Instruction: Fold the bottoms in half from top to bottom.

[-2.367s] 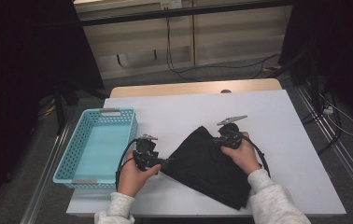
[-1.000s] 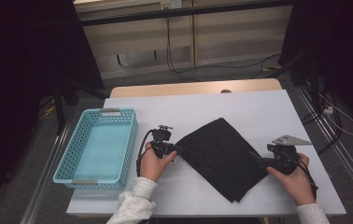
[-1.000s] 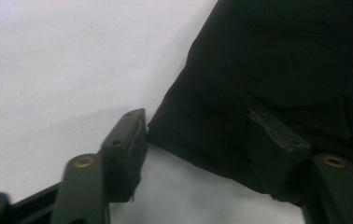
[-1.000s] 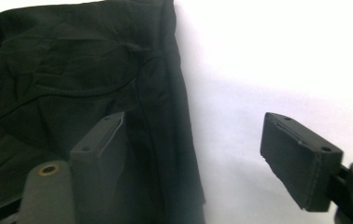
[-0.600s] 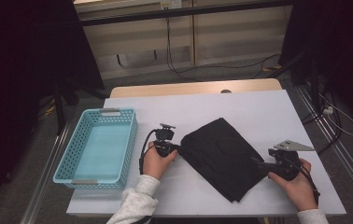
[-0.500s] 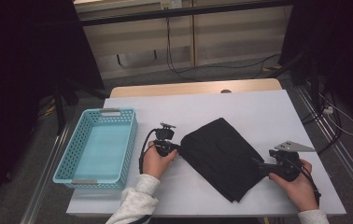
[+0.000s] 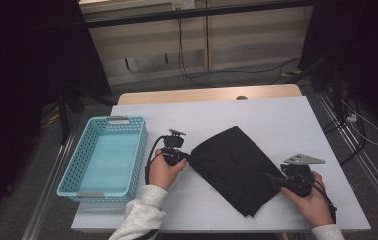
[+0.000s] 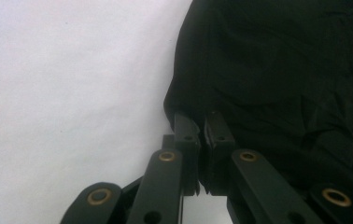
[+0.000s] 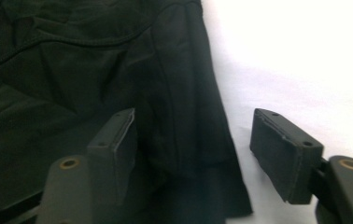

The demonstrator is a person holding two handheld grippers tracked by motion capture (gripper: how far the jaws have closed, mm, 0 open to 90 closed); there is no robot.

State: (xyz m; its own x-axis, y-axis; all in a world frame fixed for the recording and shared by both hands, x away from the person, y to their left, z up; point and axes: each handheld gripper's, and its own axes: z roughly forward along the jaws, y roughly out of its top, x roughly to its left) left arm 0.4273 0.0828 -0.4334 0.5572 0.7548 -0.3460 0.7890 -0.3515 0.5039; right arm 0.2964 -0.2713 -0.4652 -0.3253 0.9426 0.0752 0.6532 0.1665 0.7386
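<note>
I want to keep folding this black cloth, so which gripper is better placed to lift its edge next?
Left: the left gripper is shut on the black cloth; the right gripper is open.

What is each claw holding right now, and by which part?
The left claw is shut on the black cloth at its left edge. The right claw is open around the cloth's right edge, gripping nothing.

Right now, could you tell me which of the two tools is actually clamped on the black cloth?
The left tool: its jaws are pinched shut on the black cloth edge. The right tool straddles the opposite edge with jaws wide apart.
</note>
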